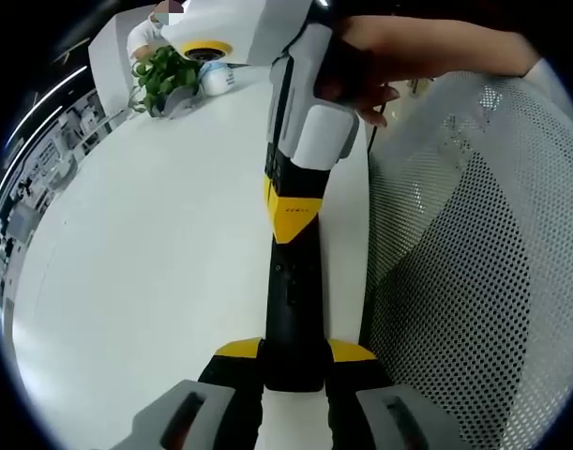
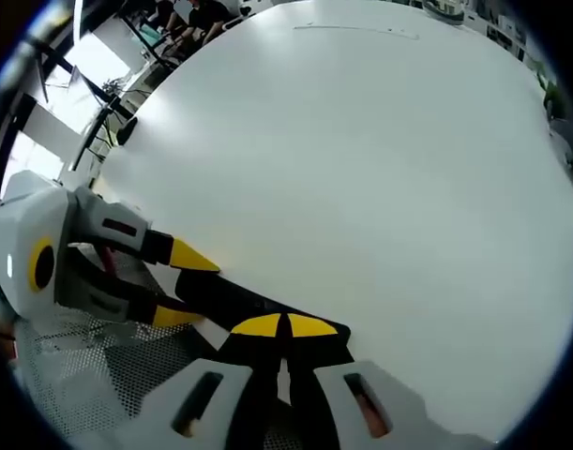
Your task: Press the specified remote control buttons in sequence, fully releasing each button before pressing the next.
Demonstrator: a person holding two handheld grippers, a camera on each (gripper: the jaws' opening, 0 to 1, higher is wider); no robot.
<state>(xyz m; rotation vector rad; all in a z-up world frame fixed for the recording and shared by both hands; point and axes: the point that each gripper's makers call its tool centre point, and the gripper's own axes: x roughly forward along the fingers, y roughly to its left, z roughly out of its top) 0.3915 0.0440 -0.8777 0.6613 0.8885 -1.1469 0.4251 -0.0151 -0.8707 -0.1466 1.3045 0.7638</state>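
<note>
Smooth white bench (image 1: 155, 281) beside a perforated grey mesh chair (image 1: 474, 281). Left tongs (image 1: 293, 370) clamp the near end of a slim black bar-shaped remote control (image 1: 293, 300); right tongs (image 2: 284, 328), yellow-tipped and closed, press its far end. Buttons are indistinct. Leafy green potted plant (image 1: 162, 75) stands far back.

The table (image 2: 361, 150) lay bare across most of its top, open to a hand from every side. A plant (image 1: 162, 77) and a yellow-topped object (image 1: 207, 49) crowded its far corner. A mesh chair (image 1: 483, 253) stood against the near edge, blocking approach there.
</note>
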